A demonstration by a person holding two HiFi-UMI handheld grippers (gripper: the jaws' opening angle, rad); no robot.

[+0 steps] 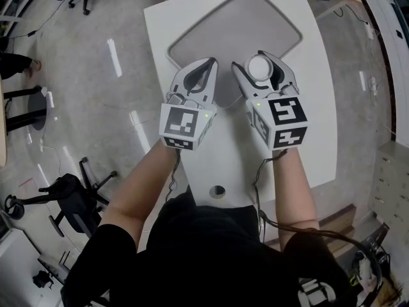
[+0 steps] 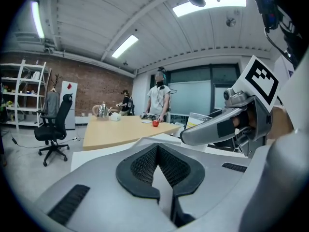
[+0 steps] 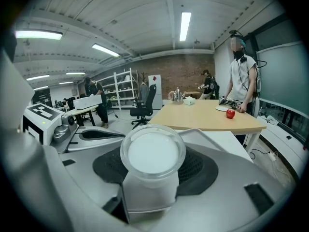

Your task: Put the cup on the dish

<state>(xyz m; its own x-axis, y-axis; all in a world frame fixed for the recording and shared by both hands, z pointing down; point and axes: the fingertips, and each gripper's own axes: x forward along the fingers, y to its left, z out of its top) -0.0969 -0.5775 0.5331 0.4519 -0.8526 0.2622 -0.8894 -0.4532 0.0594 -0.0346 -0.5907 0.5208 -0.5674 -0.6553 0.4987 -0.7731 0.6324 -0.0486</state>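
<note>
A small white cup [image 1: 260,66] sits between the jaws of my right gripper [image 1: 259,62], which is shut on it. The right gripper view shows the cup [image 3: 152,154] end-on, its round end facing the camera and the dark pads on either side. The grey rounded dish [image 1: 236,24] lies on the white table [image 1: 319,107] just beyond both grippers, and the cup hangs over its near edge. My left gripper [image 1: 206,64] hovers beside the right one, shut with nothing in it. In its own view the black pads [image 2: 137,170] meet.
A wooden table [image 3: 212,115] stands past the white one, with a red apple [image 3: 231,113] and a kettle on it, and people stand beside it. Office chairs [image 1: 77,200] are on the floor to the left. A cable hole [image 1: 217,190] is near the table's front edge.
</note>
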